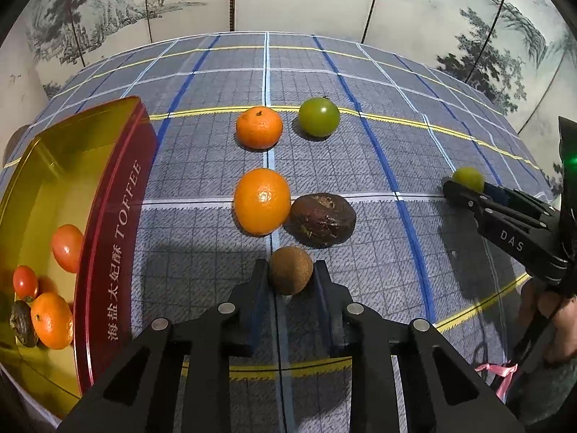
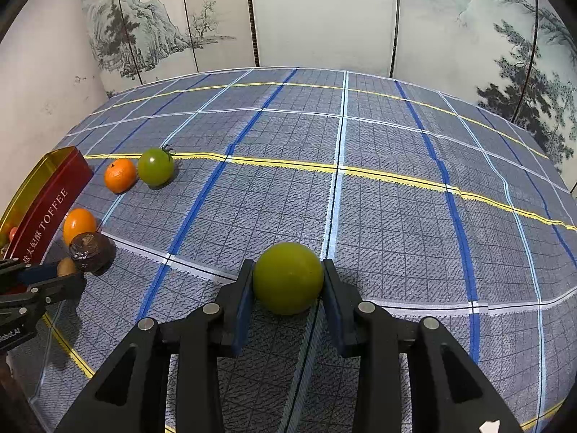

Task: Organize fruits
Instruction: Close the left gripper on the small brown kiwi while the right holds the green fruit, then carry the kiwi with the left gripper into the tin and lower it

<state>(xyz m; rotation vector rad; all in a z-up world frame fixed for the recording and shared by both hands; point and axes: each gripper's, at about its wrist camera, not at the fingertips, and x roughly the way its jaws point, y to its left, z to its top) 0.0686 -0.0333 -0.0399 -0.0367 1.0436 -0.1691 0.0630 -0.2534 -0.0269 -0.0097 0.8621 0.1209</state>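
Observation:
My left gripper is shut on a small brown round fruit, low over the checked cloth. Just beyond it lie a dark wrinkled passion fruit, an orange, a tangerine and a green tomato. My right gripper is shut on a yellow-green round fruit; it also shows in the left wrist view at the right. The red and gold toffee tin at the left holds two red tomatoes, a tangerine and a dark fruit.
A painted folding screen stands behind the table. The tin's tall red wall rises left of the fruit cluster. A hand holds the right gripper's handle near the table's right edge.

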